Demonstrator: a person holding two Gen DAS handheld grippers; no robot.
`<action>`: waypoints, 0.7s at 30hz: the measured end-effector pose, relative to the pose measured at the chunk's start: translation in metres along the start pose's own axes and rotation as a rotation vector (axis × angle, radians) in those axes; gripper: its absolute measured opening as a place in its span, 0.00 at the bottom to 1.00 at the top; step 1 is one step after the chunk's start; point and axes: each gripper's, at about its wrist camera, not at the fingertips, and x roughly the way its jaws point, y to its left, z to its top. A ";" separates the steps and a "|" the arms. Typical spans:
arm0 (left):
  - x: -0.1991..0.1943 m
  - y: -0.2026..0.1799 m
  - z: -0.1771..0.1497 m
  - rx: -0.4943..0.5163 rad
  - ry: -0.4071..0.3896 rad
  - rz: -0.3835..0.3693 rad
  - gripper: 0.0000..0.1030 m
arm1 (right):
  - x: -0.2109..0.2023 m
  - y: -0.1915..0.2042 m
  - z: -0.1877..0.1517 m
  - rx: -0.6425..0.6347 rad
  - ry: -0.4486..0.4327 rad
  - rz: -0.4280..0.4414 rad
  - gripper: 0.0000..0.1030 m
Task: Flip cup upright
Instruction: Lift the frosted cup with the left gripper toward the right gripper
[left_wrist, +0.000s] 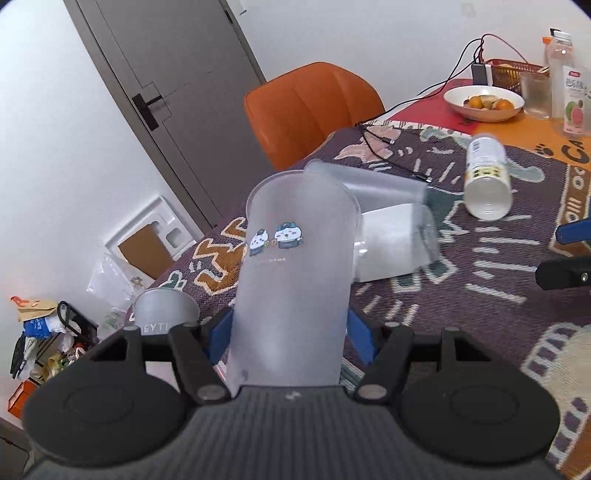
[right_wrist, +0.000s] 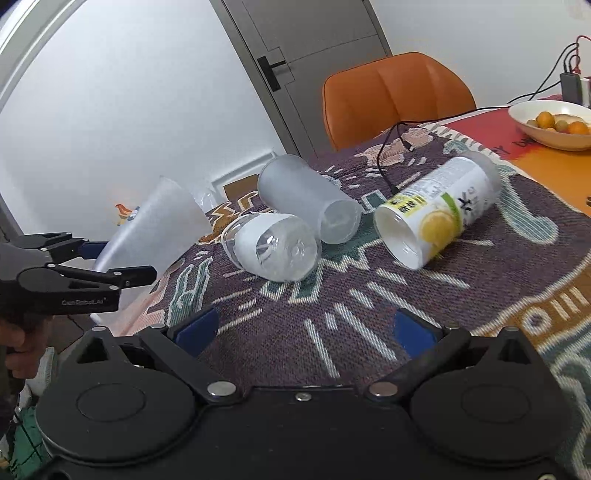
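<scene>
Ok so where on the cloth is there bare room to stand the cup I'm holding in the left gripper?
The left gripper holds the frosted cartoon cup. Bare cloth lies in front of the open right gripper, nearer than the clear cup and the lemon cup. It is crowded farther back, where the frosted cup lies against the clear one.

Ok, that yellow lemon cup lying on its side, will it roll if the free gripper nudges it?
Probably. The lemon cup lies on its round side on the woven cloth, so it may roll, curving because it tapers. It looks empty and light, so the open right gripper could easily shove it away.
</scene>
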 end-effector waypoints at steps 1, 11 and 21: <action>-0.005 -0.003 -0.001 -0.002 -0.002 0.002 0.63 | -0.003 -0.002 -0.001 0.000 -0.001 0.000 1.00; -0.045 -0.042 -0.013 0.013 -0.012 -0.009 0.63 | -0.043 -0.015 -0.017 -0.008 -0.026 0.004 1.00; -0.069 -0.078 -0.022 0.020 -0.016 -0.033 0.63 | -0.076 -0.035 -0.035 -0.007 -0.020 0.000 1.00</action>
